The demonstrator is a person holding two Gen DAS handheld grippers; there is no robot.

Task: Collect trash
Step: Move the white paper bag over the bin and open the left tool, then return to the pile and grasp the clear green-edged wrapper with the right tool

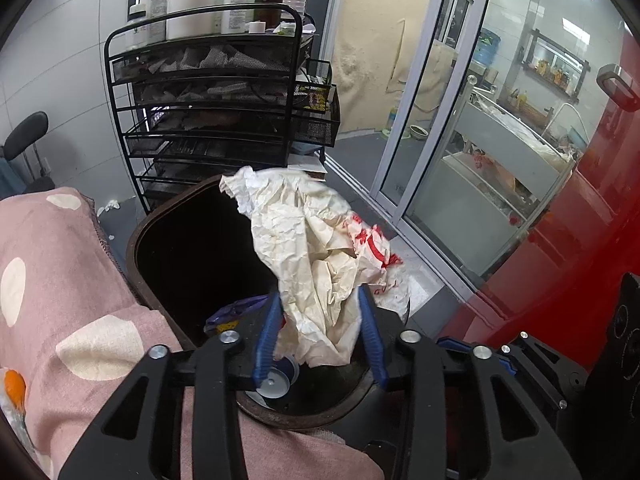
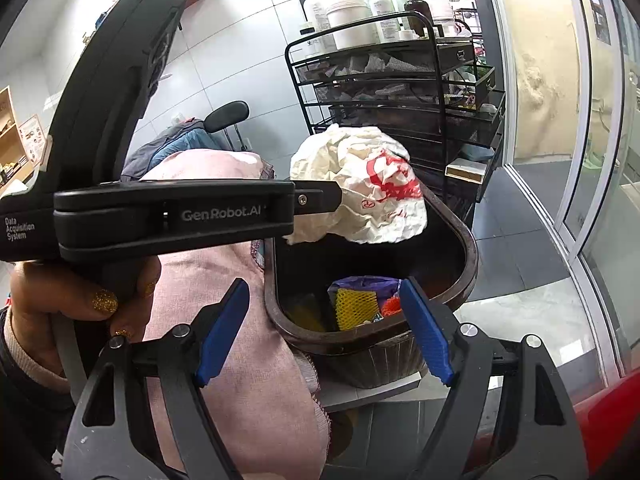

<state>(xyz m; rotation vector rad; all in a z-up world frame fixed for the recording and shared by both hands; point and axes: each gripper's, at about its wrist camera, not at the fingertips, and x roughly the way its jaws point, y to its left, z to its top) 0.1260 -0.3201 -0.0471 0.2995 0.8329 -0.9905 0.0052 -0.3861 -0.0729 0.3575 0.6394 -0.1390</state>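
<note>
The left gripper [image 1: 320,312], at the bottom centre of its own view, is holding a crumpled white paper wrapper with red print [image 1: 316,248] between its blue pads, and the paper is still touching both. The wrapper is hanging over the open dark brown trash bin [image 1: 140,248], which is sitting just beside a pink dotted cushion [image 1: 60,280] at the left. In the right wrist view the right gripper [image 2: 324,328] is standing wide open and empty at the bottom, framing the bin, where a yellow foam net [image 2: 352,308] is lying inside. A black wire cart [image 2: 400,92] with bottles is standing behind
</note>
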